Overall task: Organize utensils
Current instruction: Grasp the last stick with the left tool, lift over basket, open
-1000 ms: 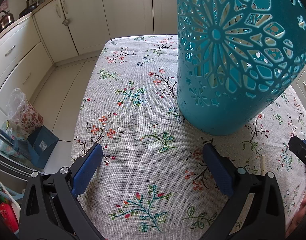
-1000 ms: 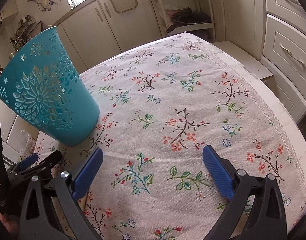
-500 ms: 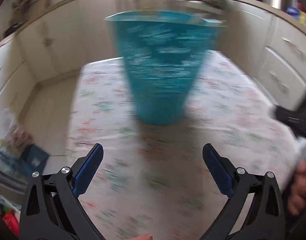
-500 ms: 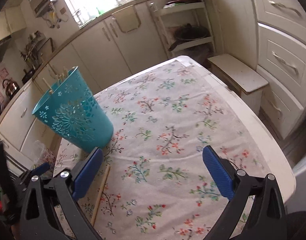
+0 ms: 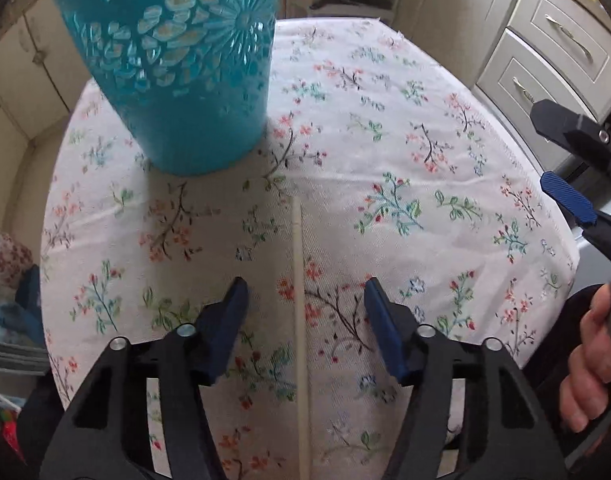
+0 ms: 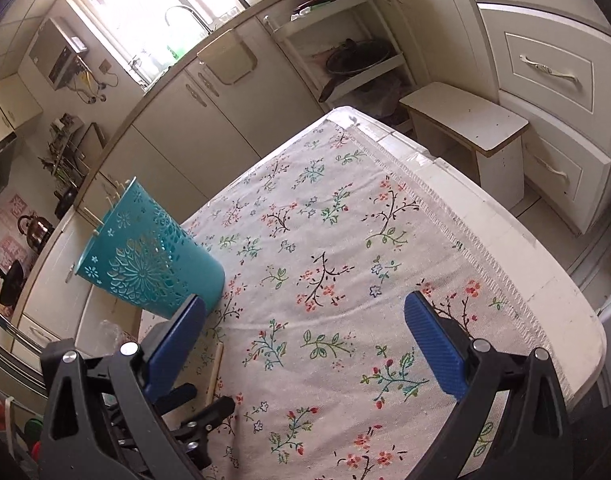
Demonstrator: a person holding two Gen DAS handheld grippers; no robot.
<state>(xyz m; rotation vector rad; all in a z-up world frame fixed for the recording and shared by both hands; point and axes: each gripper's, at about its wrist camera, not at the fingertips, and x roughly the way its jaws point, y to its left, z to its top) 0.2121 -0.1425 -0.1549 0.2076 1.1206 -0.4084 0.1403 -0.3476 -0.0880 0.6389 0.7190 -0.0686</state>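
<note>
Change: since half a second ago the left gripper (image 5: 305,300) has swung to line up over a pale wooden chopstick (image 5: 299,320), and its fingers now stand closer together than before.
Left gripper: low over the near part of the table, pointing at the cup; jaws partly open, one blue pad each side of the chopstick, gripping nothing.
Right gripper: (image 6: 305,328) raised above the near right part of the table, looking across it; jaws wide open and empty. A bare hand (image 5: 593,360) holds its handle at the near right edge.
Chopstick: lies flat on the white floral tablecloth (image 5: 405,152), running from the near edge towards the cup, its far tip short of the cup's base.
Container: a teal plastic cut-out utensil cup (image 5: 177,60) stands upright near the left edge of the table; in the right wrist view several pale stick ends (image 6: 113,196) poke above its rim.
Table: white, with its bare right edge (image 6: 505,248) showing beyond the cloth.
</note>
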